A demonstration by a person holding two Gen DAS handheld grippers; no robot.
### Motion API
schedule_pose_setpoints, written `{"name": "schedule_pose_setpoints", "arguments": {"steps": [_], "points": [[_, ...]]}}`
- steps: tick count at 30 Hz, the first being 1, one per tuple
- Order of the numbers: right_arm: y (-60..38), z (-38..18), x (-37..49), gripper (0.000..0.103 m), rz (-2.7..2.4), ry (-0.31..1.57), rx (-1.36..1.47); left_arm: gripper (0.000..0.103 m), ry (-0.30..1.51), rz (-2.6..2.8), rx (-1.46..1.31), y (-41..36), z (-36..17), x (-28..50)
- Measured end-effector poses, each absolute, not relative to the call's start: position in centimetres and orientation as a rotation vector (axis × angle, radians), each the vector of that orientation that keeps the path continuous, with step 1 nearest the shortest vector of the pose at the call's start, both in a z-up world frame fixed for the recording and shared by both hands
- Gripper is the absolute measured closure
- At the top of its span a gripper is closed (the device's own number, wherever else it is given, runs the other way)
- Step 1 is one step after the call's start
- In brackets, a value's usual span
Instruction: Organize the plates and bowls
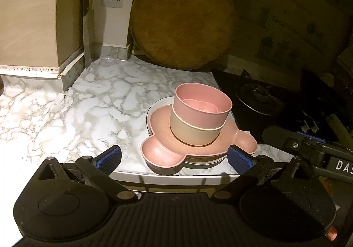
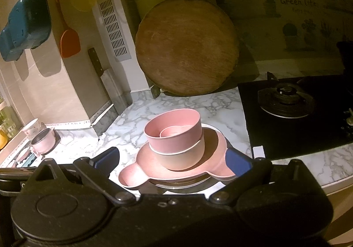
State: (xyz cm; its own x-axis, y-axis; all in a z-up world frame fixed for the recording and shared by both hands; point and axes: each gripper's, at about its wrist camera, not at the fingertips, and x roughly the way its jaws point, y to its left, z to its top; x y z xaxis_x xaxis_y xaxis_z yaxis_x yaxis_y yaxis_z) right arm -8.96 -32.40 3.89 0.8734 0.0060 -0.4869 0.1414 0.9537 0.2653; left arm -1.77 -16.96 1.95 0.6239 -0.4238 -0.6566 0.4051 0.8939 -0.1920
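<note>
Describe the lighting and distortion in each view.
Left wrist: warm pool on the marble counter, blown out near left; the black hob sinks into shadow. Right wrist: fisheye bends the walls; the stacked pink bowl throws hard shadows.

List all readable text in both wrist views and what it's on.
"Green life": printed on the plant-patterned wall covering behind the black gas hob.
Smaller line under it: too blurred to read.
"DAS": white letters, cut off by the picture's edge, on the black right gripper's body.
Small marks on the patterned white edging strip: unreadable.
</note>
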Motion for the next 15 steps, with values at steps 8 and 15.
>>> {"name": "schedule_pose_setpoints", "arguments": {"steps": [8,15], "points": [[-32.59,3.99,-9.13,0.000,-0.094,0.490,0.315,0.000,0.732,-0.491,-0.023,-17.05,2.24,-1.89],[-32.59,4.14,-9.16,0.000,-0.098,0.477,0.323,0.000,0.707,-0.485,-0.020,-16.75,2.62,-1.98]]}}
